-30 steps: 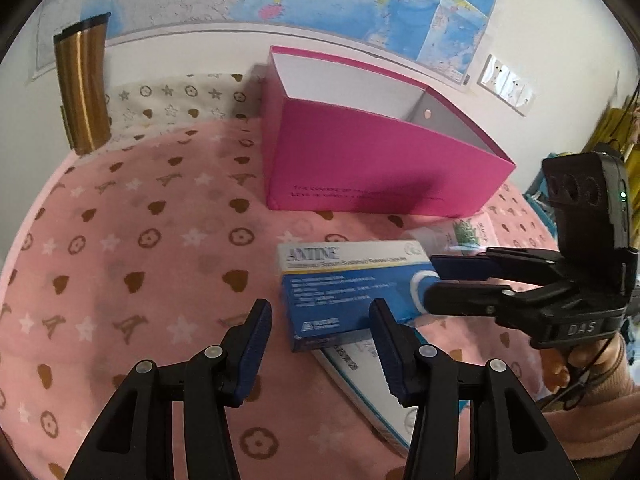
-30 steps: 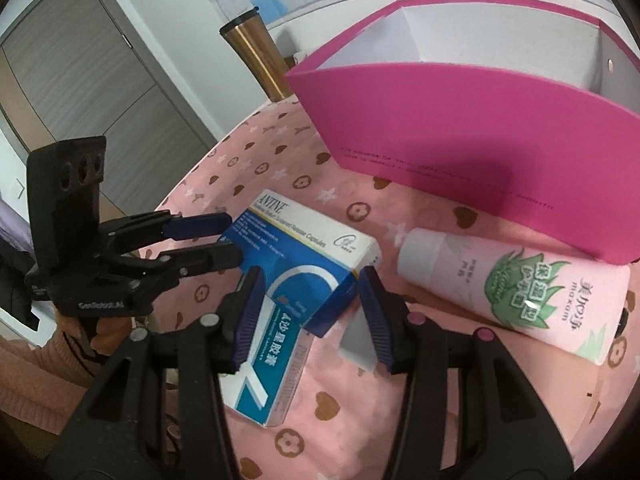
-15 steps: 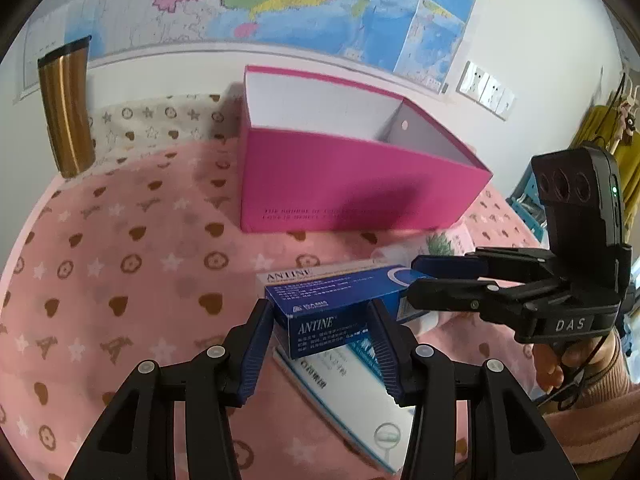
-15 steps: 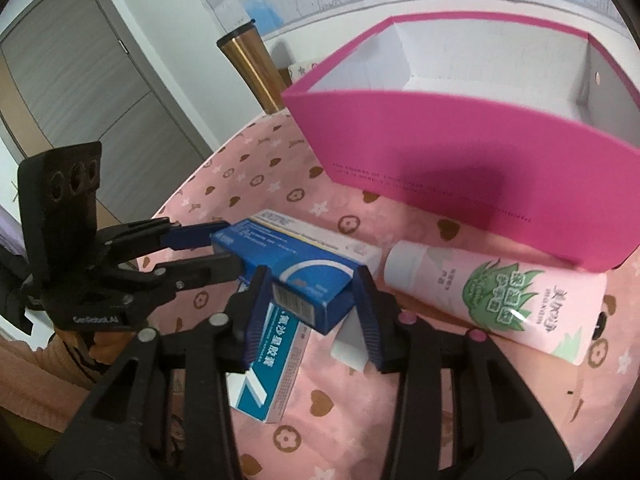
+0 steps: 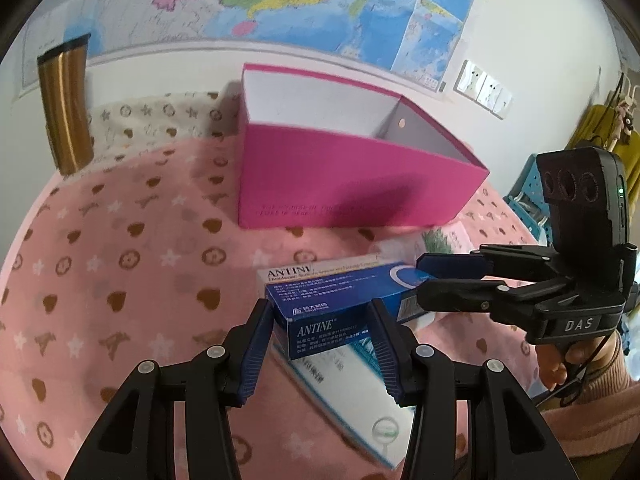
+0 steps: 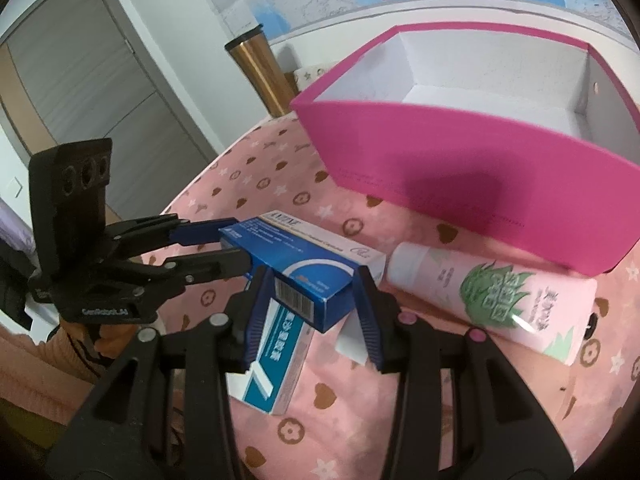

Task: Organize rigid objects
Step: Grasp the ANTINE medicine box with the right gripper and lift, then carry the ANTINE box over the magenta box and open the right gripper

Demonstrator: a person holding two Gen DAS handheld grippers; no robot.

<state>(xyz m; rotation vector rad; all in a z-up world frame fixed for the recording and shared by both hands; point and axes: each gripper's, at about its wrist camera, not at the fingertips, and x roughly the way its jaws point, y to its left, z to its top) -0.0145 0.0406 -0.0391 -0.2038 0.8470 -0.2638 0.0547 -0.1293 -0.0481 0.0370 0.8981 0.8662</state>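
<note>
Pink patterned surface, one magenta box behind. My left fingers and right fingers clamp opposite ends of one blue carton, lifted, long axis spanning between them, above second carton; one tube.

The blue medicine box reads "ANTINE" on its near end and on its white top face. The right gripper is marked "DAS". Chinese print on the pink tube is unreadable.
</note>
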